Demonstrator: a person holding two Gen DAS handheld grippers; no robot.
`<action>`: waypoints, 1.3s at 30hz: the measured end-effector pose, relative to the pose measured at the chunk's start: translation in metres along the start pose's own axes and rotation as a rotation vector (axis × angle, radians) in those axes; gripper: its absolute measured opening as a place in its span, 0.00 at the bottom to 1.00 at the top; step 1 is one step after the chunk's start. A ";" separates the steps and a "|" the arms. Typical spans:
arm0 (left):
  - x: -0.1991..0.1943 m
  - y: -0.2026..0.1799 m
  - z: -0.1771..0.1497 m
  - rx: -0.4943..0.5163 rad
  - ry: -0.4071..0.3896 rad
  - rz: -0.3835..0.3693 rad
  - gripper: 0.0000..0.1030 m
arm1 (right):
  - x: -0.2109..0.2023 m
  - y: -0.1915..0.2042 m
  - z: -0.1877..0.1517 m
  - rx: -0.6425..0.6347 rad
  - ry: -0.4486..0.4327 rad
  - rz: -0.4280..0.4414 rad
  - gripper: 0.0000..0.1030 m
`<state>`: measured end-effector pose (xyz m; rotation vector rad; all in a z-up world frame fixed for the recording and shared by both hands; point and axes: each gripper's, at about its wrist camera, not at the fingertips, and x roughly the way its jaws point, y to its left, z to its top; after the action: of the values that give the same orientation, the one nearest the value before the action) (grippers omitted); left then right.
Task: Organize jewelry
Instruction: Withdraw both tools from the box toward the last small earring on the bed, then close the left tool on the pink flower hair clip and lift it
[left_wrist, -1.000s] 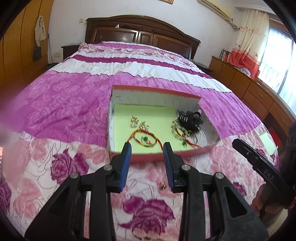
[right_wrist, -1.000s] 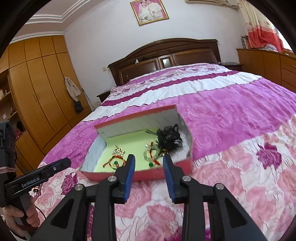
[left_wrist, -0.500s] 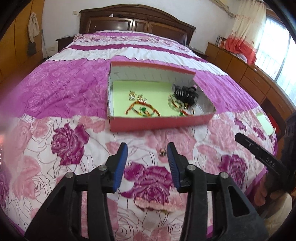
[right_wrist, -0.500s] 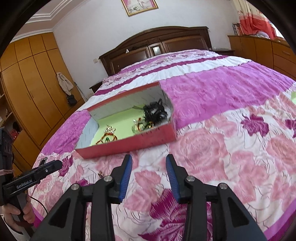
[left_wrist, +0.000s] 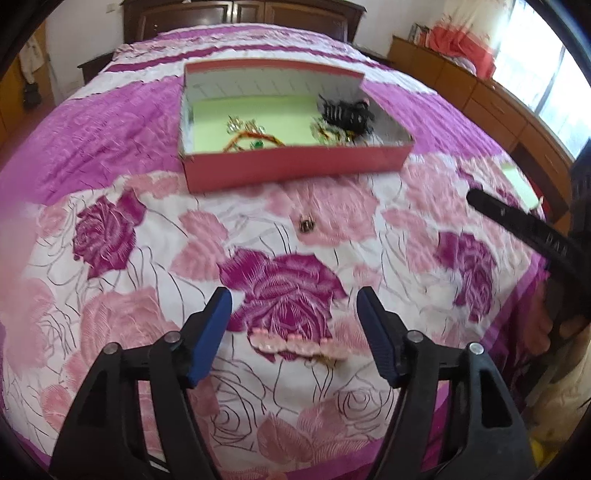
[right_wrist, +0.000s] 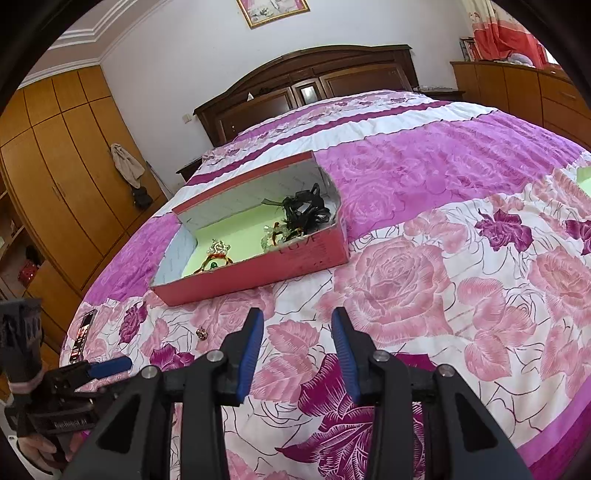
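Observation:
A red box (left_wrist: 295, 168) with a green floor lies on the bed; it shows in the right wrist view too (right_wrist: 258, 271). It holds a black hair clip (left_wrist: 347, 112), red string bracelets (left_wrist: 251, 142) and gold earrings. A small ring (left_wrist: 306, 225) lies on the quilt in front of the box and also shows in the right wrist view (right_wrist: 202, 333). A pink beaded hair clip (left_wrist: 295, 343) lies between the tips of my open, empty left gripper (left_wrist: 293, 314). My right gripper (right_wrist: 297, 332) is open and empty above the quilt.
The flowered pink quilt (right_wrist: 443, 295) covers the bed. A phone (right_wrist: 82, 334) lies near the bed's left edge. A wardrobe (right_wrist: 55, 177) stands at the left, a dresser (left_wrist: 498, 107) at the right, the headboard (right_wrist: 314, 81) at the back.
Both grippers have pulled back from the box toward the foot of the bed. My left gripper has opened wider and now frames the pink beaded clip.

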<state>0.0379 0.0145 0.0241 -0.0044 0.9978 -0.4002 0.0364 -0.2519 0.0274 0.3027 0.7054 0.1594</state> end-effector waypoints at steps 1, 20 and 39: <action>0.002 -0.001 -0.002 0.011 0.011 0.004 0.62 | 0.000 0.000 0.000 0.000 0.001 0.000 0.40; 0.024 -0.017 -0.024 0.154 0.090 0.049 0.62 | 0.005 0.001 -0.005 0.007 0.029 -0.005 0.41; 0.009 0.016 0.001 0.018 -0.056 0.114 0.60 | 0.014 0.019 -0.009 -0.032 0.059 0.001 0.41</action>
<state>0.0481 0.0266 0.0144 0.0570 0.9340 -0.3030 0.0404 -0.2284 0.0182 0.2689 0.7599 0.1813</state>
